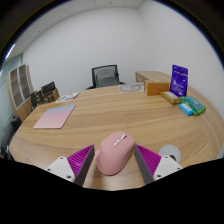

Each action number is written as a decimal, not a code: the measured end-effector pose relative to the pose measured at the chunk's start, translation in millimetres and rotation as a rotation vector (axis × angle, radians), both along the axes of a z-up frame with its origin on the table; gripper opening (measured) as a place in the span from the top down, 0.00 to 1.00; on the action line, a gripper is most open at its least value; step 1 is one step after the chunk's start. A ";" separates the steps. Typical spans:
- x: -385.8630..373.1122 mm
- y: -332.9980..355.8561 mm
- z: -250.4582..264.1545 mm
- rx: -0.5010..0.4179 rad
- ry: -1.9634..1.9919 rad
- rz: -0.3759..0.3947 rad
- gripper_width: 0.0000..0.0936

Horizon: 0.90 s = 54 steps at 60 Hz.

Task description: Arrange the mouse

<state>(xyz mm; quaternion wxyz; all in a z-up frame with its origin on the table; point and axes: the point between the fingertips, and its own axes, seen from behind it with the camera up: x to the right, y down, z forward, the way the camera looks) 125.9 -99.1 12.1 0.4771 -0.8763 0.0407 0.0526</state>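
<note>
A pink computer mouse (114, 153) sits between my two fingers, its wheel end pointing away from me. My gripper (115, 158) is shut on it; the magenta pads (82, 159) press on its left and right sides. The mouse is held over the near edge of the round wooden table (110, 110). A flat pink mat (54, 116) lies on the table, ahead to the left.
A white round object (170, 153) lies by the right finger. A teal packet (192, 106), a cardboard box (156, 84) and a purple box (179, 80) stand at the far right. Papers (132, 88) and an office chair (105, 75) are beyond.
</note>
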 end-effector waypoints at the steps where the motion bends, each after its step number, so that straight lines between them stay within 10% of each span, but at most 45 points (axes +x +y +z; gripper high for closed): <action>1: -0.7 3.2 -2.0 -0.005 0.010 0.003 0.11; 20: -26.7 50.0 -11.6 -0.025 -0.004 0.121 0.13; 33: -28.8 56.2 -18.2 -0.018 -0.103 0.175 0.45; 54: -23.3 68.9 8.3 -0.038 -0.043 0.031 0.58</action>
